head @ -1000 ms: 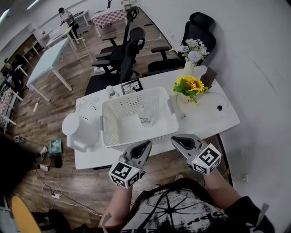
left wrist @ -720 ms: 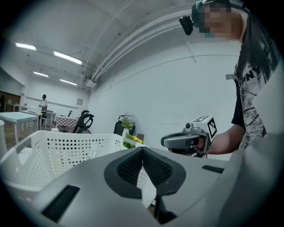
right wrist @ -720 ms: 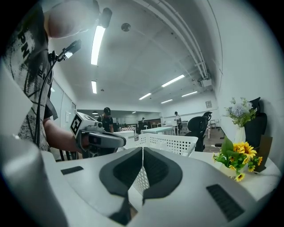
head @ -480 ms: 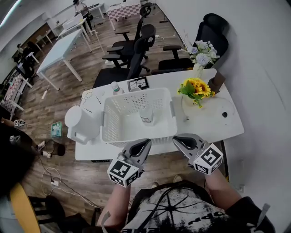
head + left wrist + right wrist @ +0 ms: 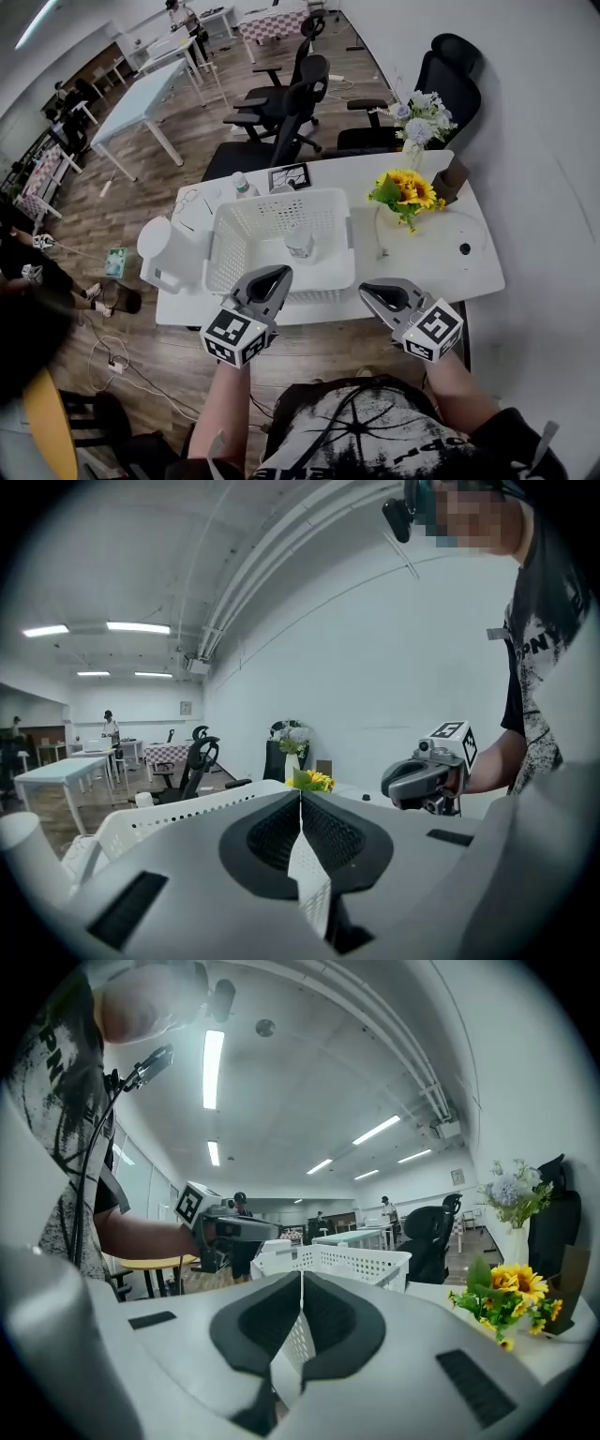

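The left tongs [image 5: 273, 275] are pressed together with nothing between them; the left gripper view shows the two pads meeting in one thin line. They hang at the near left corner of the basket [image 5: 217, 246], with the tip over its near rim in the head view. Whether it touches the rim cannot be told.

The right tongs [image 5: 367, 291] are likewise closed and empty, their pads meeting along the middle. They sit over the near edge of the bench [image 5: 441, 267], just beside the basket's near right corner. Each pair of tongs shows in the other's view, with a hand behind it.

The white, perforated basket stands in the middle of the bench with a small jar [image 5: 300, 241] upright inside it. A white jug [image 5: 167, 255] stands just beside the basket on the left, and a bottle [image 5: 241, 186] behind its far left corner. Sunflowers [image 5: 405, 190] stand to the right of the basket, and a vase of pale flowers [image 5: 417, 108] stands at the far right corner of the bench. Black chairs [image 5: 281, 112] stand beyond the bench.
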Action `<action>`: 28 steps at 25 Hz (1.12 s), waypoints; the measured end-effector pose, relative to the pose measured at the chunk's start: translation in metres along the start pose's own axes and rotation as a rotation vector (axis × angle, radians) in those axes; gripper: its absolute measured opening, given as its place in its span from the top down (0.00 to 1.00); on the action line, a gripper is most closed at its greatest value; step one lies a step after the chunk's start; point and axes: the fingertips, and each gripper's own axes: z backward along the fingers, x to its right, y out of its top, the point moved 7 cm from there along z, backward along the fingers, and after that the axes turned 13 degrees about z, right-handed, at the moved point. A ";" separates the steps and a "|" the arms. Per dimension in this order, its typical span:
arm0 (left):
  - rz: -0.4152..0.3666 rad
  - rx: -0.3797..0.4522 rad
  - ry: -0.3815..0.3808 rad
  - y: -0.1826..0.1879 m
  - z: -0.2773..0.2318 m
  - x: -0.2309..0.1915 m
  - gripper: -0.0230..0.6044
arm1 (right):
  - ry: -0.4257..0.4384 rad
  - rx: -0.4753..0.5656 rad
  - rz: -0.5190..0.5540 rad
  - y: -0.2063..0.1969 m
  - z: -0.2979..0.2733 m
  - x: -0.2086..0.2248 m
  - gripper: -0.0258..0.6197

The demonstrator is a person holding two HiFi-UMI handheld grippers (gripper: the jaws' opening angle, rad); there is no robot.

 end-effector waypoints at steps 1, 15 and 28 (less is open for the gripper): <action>-0.008 -0.014 0.014 0.004 -0.002 -0.002 0.95 | 0.006 0.001 0.001 -0.001 0.003 0.003 0.92; -0.069 -0.233 0.045 0.020 -0.063 -0.036 0.92 | -0.022 -0.001 -0.003 -0.012 0.017 0.035 0.92; -0.094 -0.489 -0.032 -0.005 -0.121 -0.096 0.74 | -0.142 -0.004 -0.039 -0.005 -0.014 0.042 0.92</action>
